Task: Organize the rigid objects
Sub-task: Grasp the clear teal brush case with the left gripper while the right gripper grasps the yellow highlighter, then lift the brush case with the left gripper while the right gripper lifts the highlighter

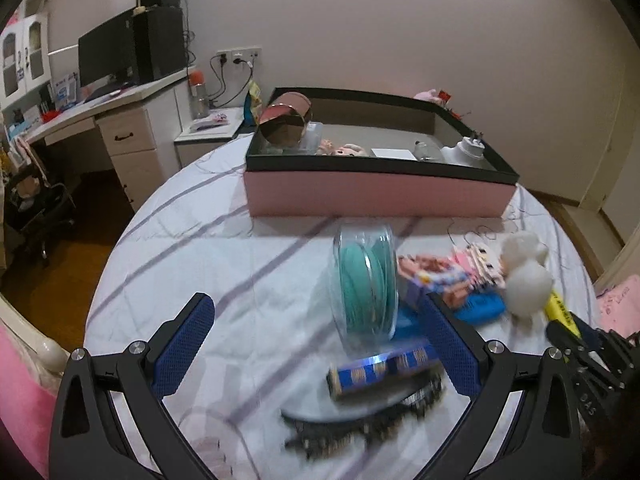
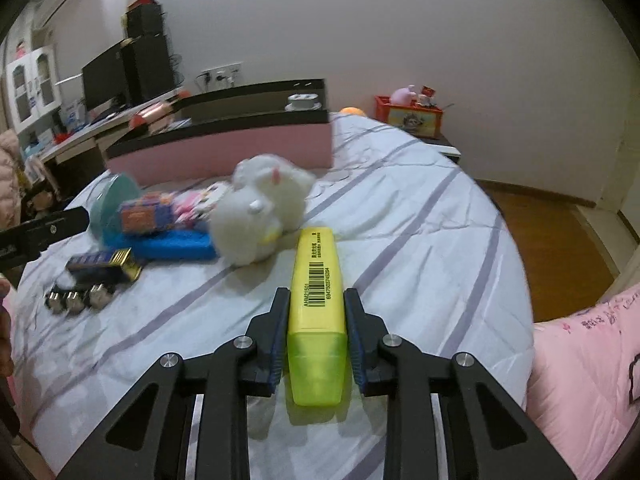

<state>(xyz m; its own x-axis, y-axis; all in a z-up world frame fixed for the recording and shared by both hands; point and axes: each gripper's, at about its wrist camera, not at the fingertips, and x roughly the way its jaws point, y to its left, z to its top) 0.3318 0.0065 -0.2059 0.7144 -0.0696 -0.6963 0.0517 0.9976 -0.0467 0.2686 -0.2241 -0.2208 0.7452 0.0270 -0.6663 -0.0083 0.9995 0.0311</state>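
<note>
- Right tongs (image 2: 316,320) are clenched on a yellow plastic highlighter pen with a barcode label (image 2: 317,280), low in the middle of the right wrist view; the blue pads press both of its long sides, its translucent green cap points toward the camera, and its far end lies just beside a white plush toy (image 2: 260,208).
- Left tongs (image 1: 320,340) stand released, jaws wide, in the lower half of the left wrist view, with nothing gripped.
- Between those spread jaws stands a clear plastic spool wound with teal filament (image 1: 366,280), upright on its rim on the bed (image 1: 180,248), which has a white cover with grey stripes.
- Just below the spool lies a blue and gold rectangular box (image 1: 384,368), blurred, and beneath it a dark strip-like object too blurred to name.
- To the spool's right are a flat blue case (image 1: 484,308) and some pink printed packets (image 1: 460,268), with the plush toy at their right edge.
- Across the upper middle of the left wrist view sits a long pink cardboard box with a black rim (image 1: 376,196), holding a shiny copper-coloured cylinder (image 1: 284,124), a small doll and a white plug adapter.
- At upper left stands a white desk (image 1: 132,128) with a dark monitor.
</note>
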